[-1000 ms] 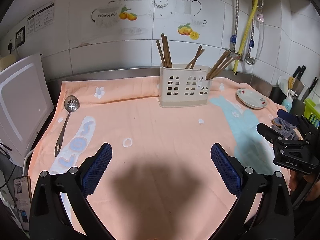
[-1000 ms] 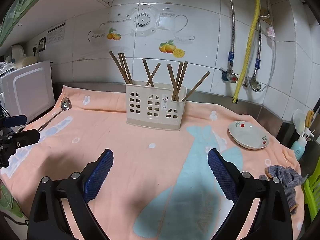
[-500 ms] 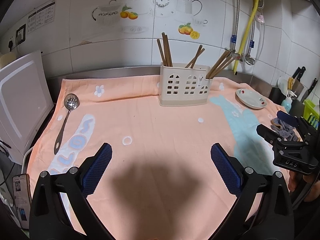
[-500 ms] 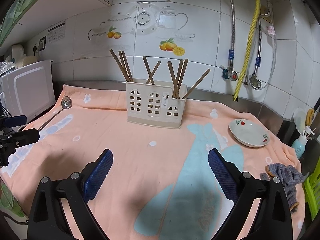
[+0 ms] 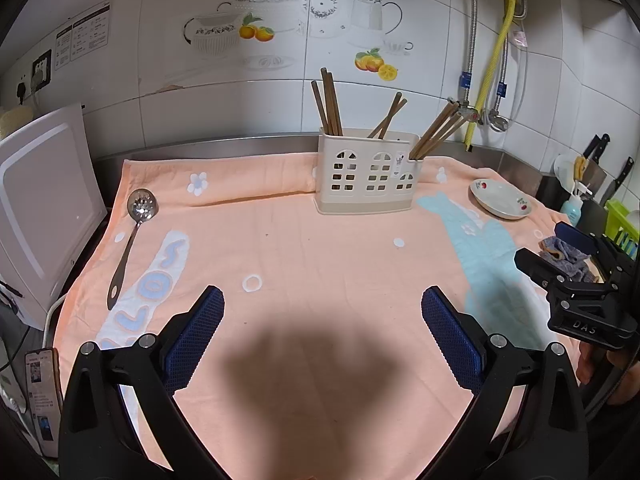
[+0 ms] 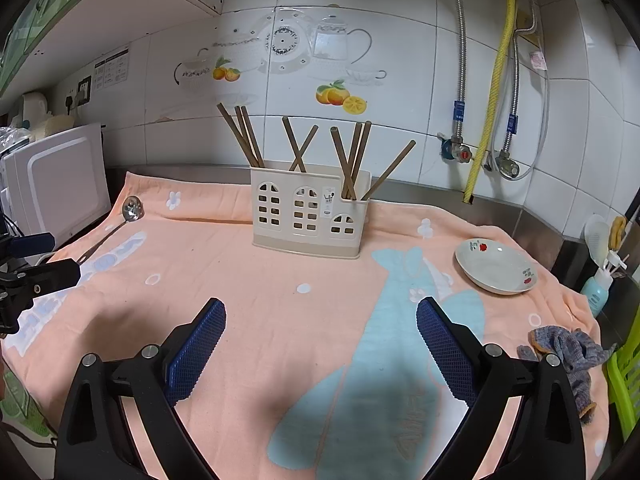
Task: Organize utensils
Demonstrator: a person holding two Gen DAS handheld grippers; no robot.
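A cream utensil holder [image 5: 368,178] [image 6: 308,216] stands at the back of the peach towel [image 5: 320,264] with several brown chopsticks [image 5: 330,104] [image 6: 348,156] upright in its compartments. A metal slotted spoon [image 5: 128,240] [image 6: 120,224] lies flat on the towel's left side. My left gripper [image 5: 322,320] is open and empty above the towel's near middle, well short of the holder and right of the spoon. My right gripper [image 6: 320,332] is open and empty over the blue whale print; it also shows in the left wrist view [image 5: 576,276].
A white dish [image 5: 500,200] [image 6: 496,266] sits on the towel's right. A grey glove [image 6: 568,352] lies at the right edge. A white appliance [image 5: 40,216] stands at the left, a phone [image 5: 40,396] below it. Pipes [image 6: 492,92] and knives [image 5: 600,152] line the right.
Both grippers stay open and empty; the views have shifted only very slightly, and nothing on the towel has moved.
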